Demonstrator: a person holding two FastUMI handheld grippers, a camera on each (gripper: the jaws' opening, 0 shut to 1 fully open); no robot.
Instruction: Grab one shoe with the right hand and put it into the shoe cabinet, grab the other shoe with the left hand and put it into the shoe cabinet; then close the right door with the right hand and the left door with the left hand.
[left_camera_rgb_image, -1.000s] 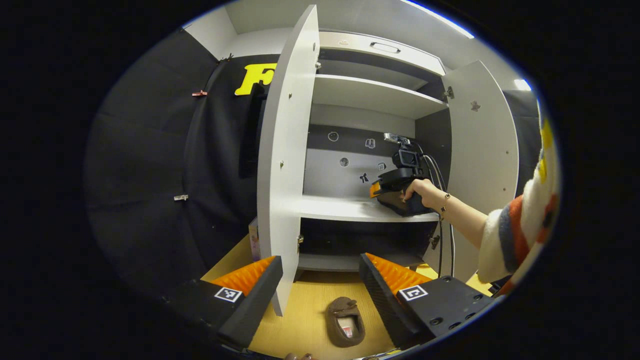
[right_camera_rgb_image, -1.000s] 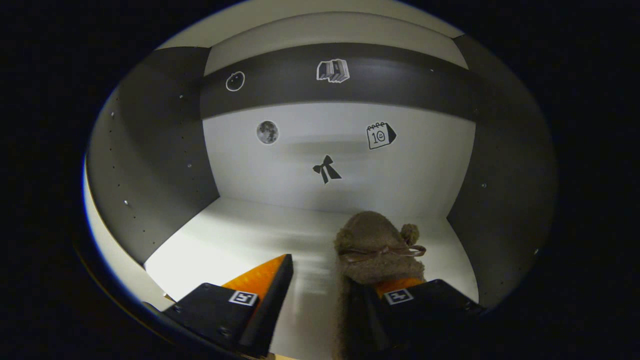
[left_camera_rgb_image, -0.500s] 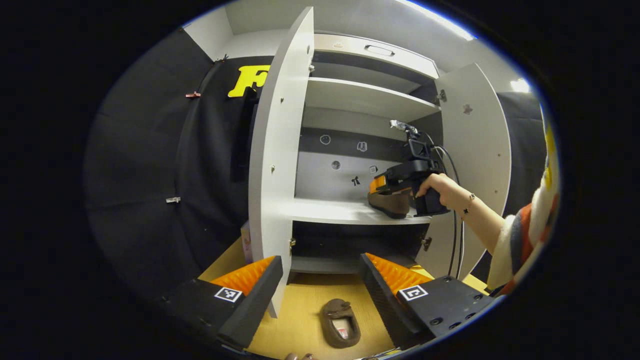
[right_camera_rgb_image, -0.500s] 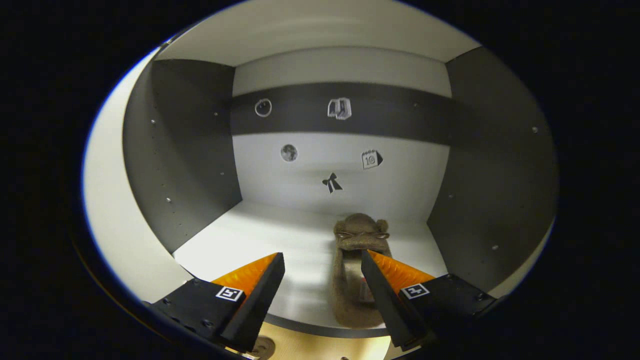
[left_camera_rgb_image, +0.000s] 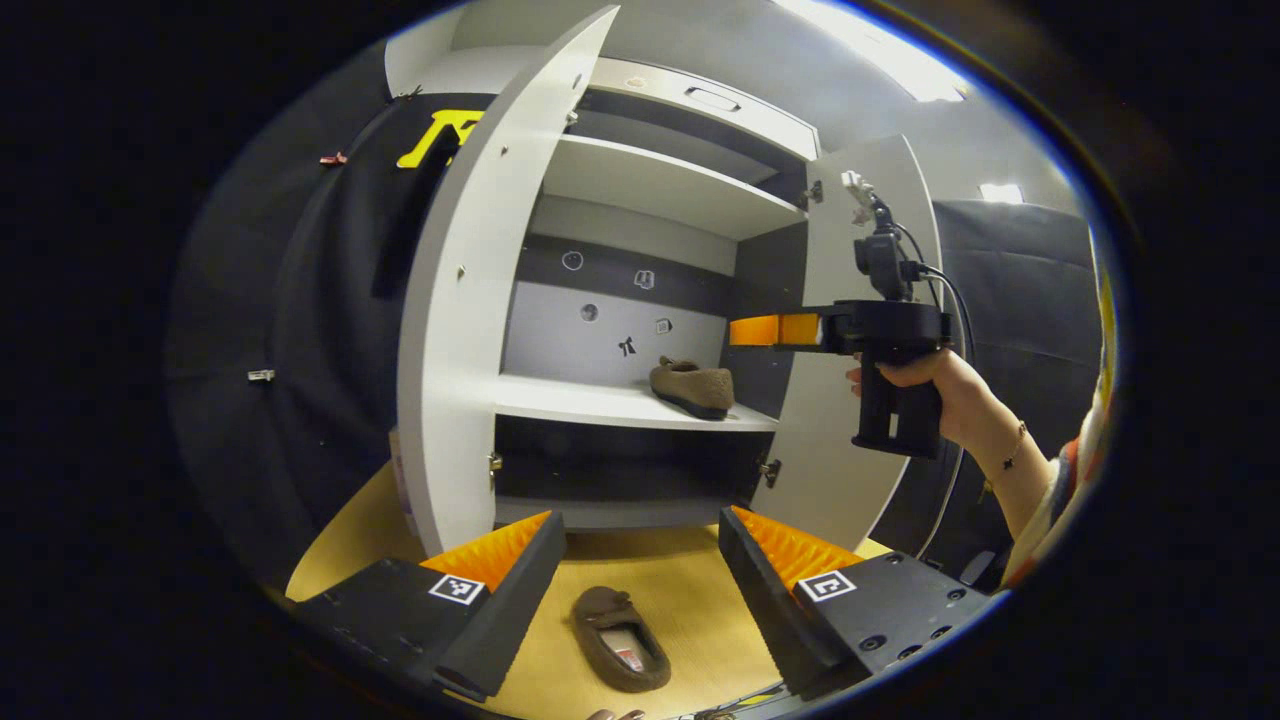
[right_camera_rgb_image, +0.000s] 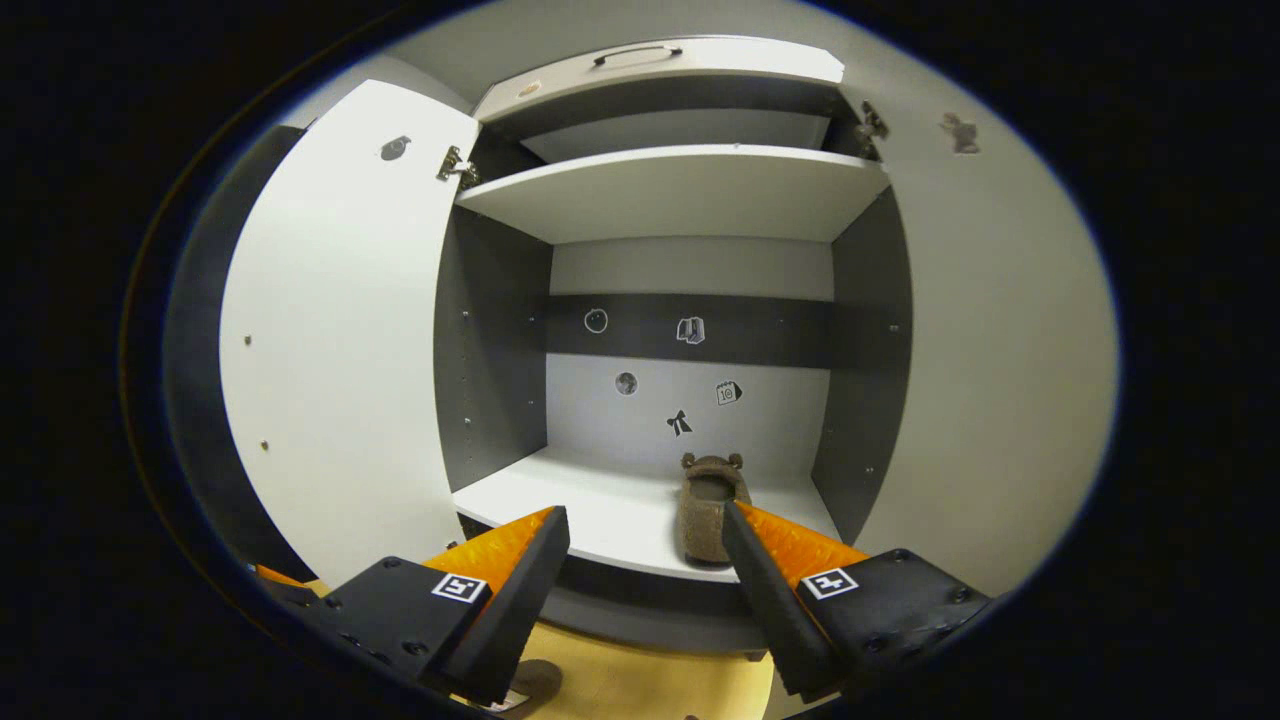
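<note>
One brown fuzzy shoe rests on the right side of the cabinet's middle shelf. Its mate, the second brown shoe, lies on the wooden floor before the cabinet, between and just beyond my left gripper's open fingers. My right gripper is open and holds nothing, hovering outside the cabinet in front of the shelf. In the left gripper view, a hand holds the right gripper level, near the right door. Both doors stand open, the left door swung wide.
The upper shelf is bare. Small stickers dot the cabinet's back wall. A dark lower compartment sits under the middle shelf. A small box edge shows beside the left door's foot. The wooden floor stretches before the cabinet.
My right gripper let go of the shoe on the middle shelf and backed out of the cabinet, rising. My left gripper's view shifted, with the floor shoe now more central.
</note>
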